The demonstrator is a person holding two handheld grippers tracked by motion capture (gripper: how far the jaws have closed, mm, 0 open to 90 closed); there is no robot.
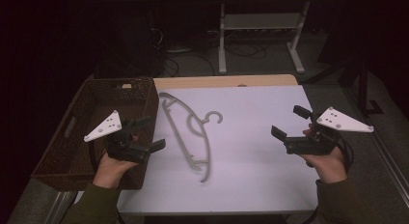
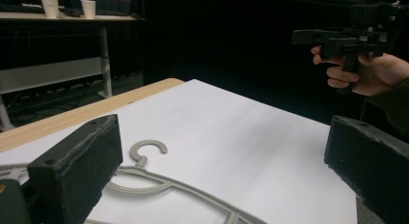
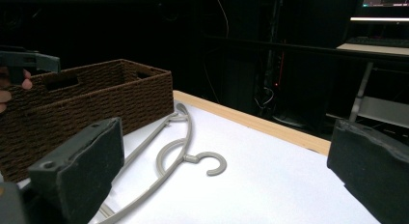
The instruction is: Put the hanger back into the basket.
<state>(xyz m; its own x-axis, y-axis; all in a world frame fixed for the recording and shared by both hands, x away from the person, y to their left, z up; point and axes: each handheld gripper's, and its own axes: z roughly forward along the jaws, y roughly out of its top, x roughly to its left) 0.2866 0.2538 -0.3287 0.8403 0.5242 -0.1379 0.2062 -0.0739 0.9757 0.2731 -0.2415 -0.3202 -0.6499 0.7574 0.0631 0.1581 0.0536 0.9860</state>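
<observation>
Nothing had begun. The grey plastic coat hanger [image 1: 190, 133] lay flat on the white worktop [image 1: 251, 151], just right of the brown woven basket [image 1: 82, 132]. The left claw [image 1: 150, 133] and right claw [image 1: 290, 121] hung released, gripping nothing, well apart either side.

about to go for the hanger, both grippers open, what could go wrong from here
1. The hanger lies flat on the white sheet, so jaws may slide over its thin bars instead of catching them.
2. One end sits close to the basket; the left gripper, near that wall, could knock it.
3. The hook could snag when lifted.
</observation>
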